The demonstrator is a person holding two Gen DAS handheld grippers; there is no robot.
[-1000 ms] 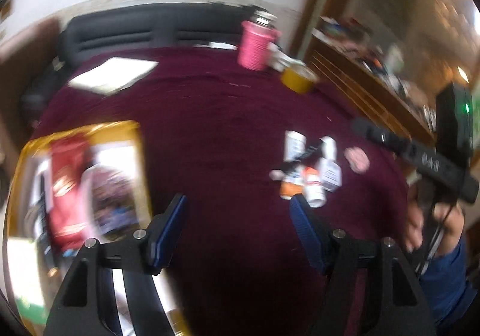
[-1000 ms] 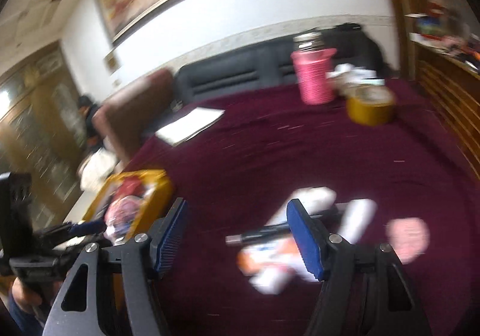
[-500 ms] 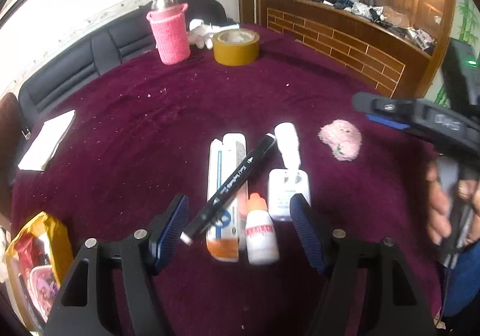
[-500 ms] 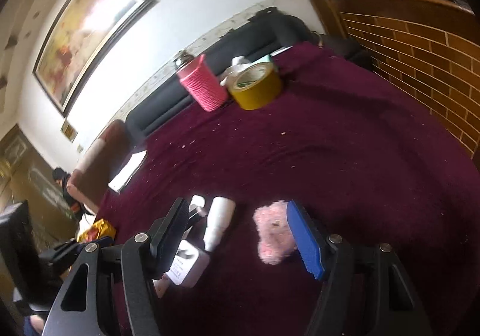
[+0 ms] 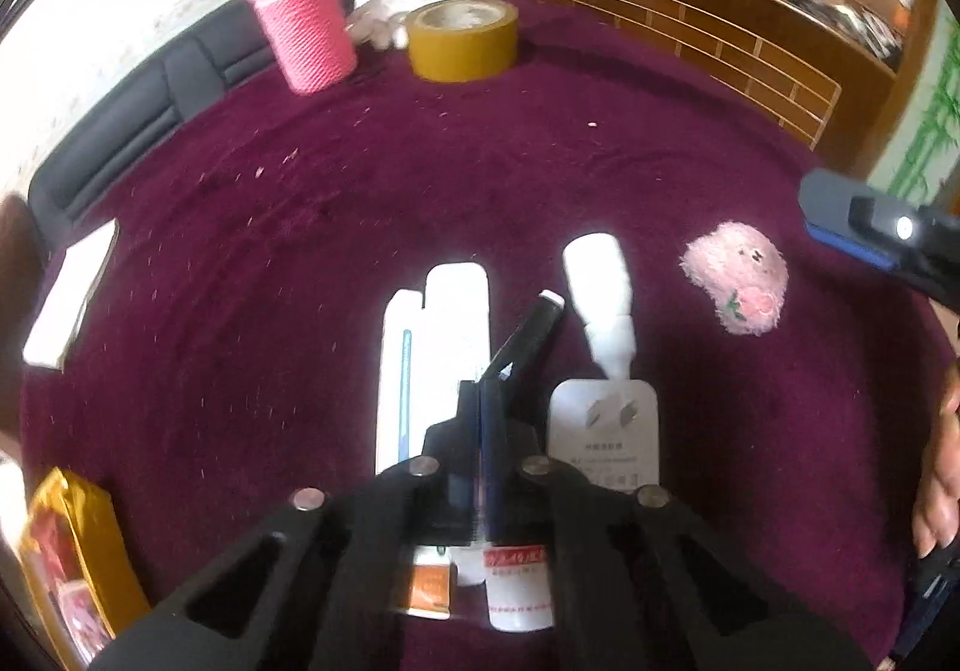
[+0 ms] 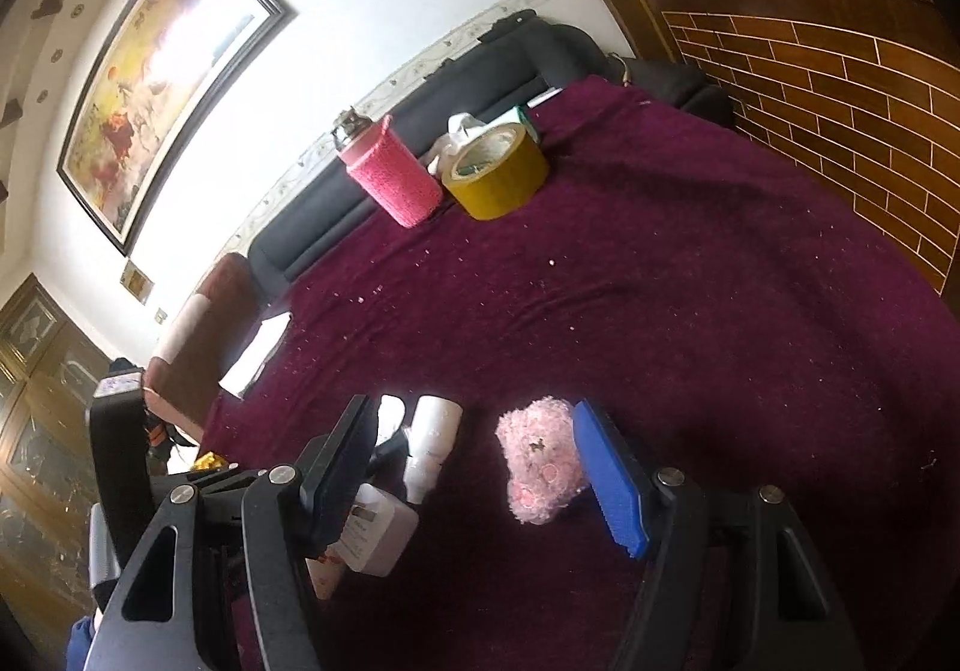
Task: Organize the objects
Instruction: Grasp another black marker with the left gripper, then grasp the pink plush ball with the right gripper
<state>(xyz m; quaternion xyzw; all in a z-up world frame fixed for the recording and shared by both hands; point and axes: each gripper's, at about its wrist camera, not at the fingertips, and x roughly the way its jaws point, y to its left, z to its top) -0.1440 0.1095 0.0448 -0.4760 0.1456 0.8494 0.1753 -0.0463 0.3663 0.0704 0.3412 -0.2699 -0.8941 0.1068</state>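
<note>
Home living room: sofa [image 6: 420, 155], framed painting [image 6: 162, 77].

Deep maroon fuzzy cloth over the desk [image 5: 540, 179], speckled w/ pale crumbs. Pink knitted sleeve on a silver-capped bottle [image 5: 303, 23]; mustard-yellow tape roll [image 5: 462, 41] beside it. Fluffy pale-pink plush patch [image 5: 735, 275] w/ a darker pink flower mark & tiny black specks. White plastic charger plug [image 5: 606, 431] w/ grey print; white squeeze bottle [image 5: 600, 293]. Black marker pen [image 5: 528, 335], white tip. White flat box [image 5: 432, 353] w/ a blue stripe (orange at its near end). Right claw [image 6: 474, 467]: black frame, bright blue pads. Yellow-and-red snack bag [image 5: 66, 563]. Gold-toned painting in a dark frame [image 6: 162, 71].
</note>
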